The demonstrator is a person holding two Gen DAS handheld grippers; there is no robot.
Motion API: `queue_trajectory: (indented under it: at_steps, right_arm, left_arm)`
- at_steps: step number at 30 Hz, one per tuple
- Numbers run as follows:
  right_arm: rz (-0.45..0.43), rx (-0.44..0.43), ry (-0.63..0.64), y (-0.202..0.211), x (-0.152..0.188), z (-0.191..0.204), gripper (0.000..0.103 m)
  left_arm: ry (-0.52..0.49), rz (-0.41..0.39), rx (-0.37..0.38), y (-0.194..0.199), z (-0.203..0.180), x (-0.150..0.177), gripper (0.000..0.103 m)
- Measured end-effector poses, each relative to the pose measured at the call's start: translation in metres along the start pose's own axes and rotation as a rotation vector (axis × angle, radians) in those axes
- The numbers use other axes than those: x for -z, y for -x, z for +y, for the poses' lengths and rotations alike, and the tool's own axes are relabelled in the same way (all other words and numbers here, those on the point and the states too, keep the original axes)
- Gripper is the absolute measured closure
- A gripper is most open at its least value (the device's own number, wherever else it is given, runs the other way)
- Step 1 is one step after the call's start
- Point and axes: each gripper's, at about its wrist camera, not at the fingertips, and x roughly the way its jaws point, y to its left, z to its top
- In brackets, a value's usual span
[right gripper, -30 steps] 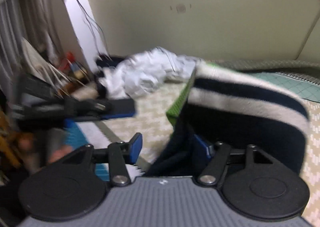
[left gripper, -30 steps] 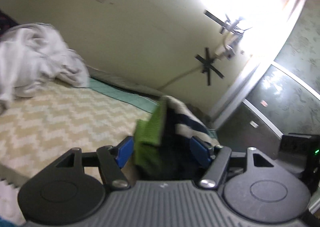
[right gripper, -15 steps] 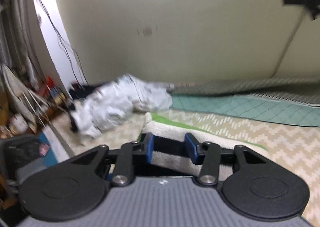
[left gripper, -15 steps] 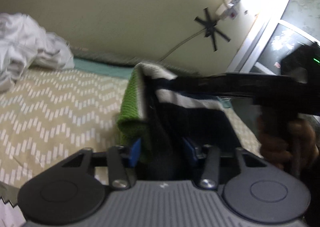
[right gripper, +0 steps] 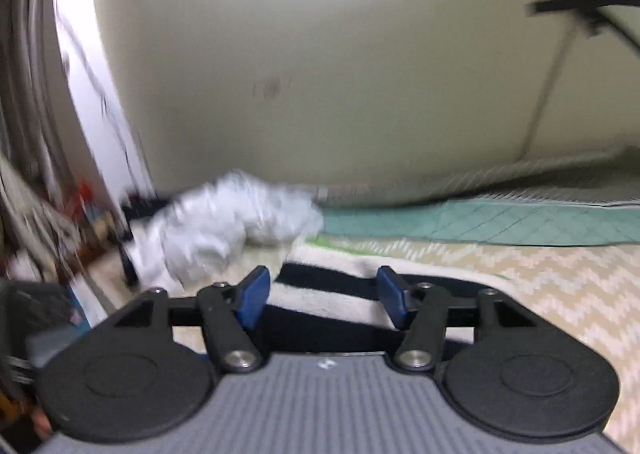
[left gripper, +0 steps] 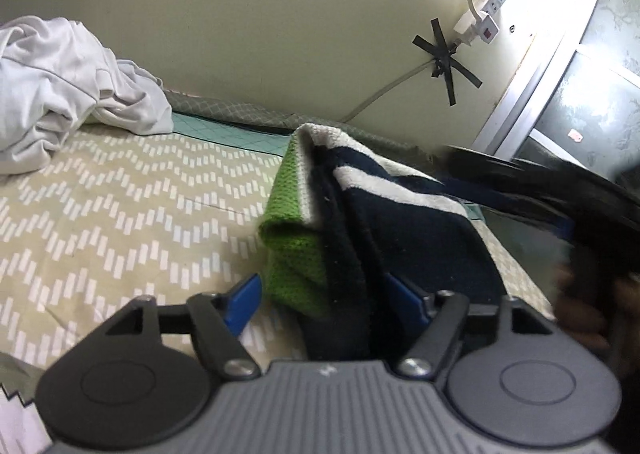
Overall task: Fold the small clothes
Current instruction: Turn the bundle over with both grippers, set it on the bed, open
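Note:
A small striped garment [left gripper: 380, 210], navy and cream with a green part, stands bunched on the chevron bedspread [left gripper: 120, 206]. In the left wrist view it fills the space between the blue pads of my left gripper [left gripper: 324, 294], whose jaws stand wide apart around it. My right gripper [left gripper: 552, 190] shows at the right, blurred, over the garment's far end. In the right wrist view the garment [right gripper: 332, 294] lies flat between and beyond the spread fingers of my right gripper [right gripper: 324, 290], which is open.
A crumpled white garment [left gripper: 68, 78] lies at the far left of the bed, also in the right wrist view [right gripper: 224, 226]. A teal quilt [right gripper: 500, 222] runs along the wall. Clutter [right gripper: 48, 214] stands left of the bed.
Both grippers have opened wider. The garment has come down from a raised drape onto the bedspread. My right gripper has shifted right, with motion blur.

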Motion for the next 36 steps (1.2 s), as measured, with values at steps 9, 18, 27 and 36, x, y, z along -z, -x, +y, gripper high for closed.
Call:
queue_trajectory:
  at_steps: [9, 18, 27, 36]
  right_arm:
    - [-0.08, 0.099, -0.247, 0.085, 0.074, -0.043, 0.05]
    - [-0.039, 0.118, -0.22, 0.083, 0.099, -0.034, 0.047]
    - [-0.046, 0.13, -0.219, 0.09, 0.107, -0.027, 0.042]
    - [0.025, 0.191, -0.155, 0.11, 0.126, -0.001, 0.038]
  left_arm:
    - [-0.047, -0.032, -0.122, 0.005, -0.012, 0.006, 0.018]
    - [-0.038, -0.062, -0.271, 0.025, -0.017, 0.023, 0.012]
    - [-0.092, -0.053, -0.422, 0.031, -0.032, 0.035, 0.002]
    - [-0.068, -0.054, -0.464, 0.042, -0.034, 0.042, 0.0]
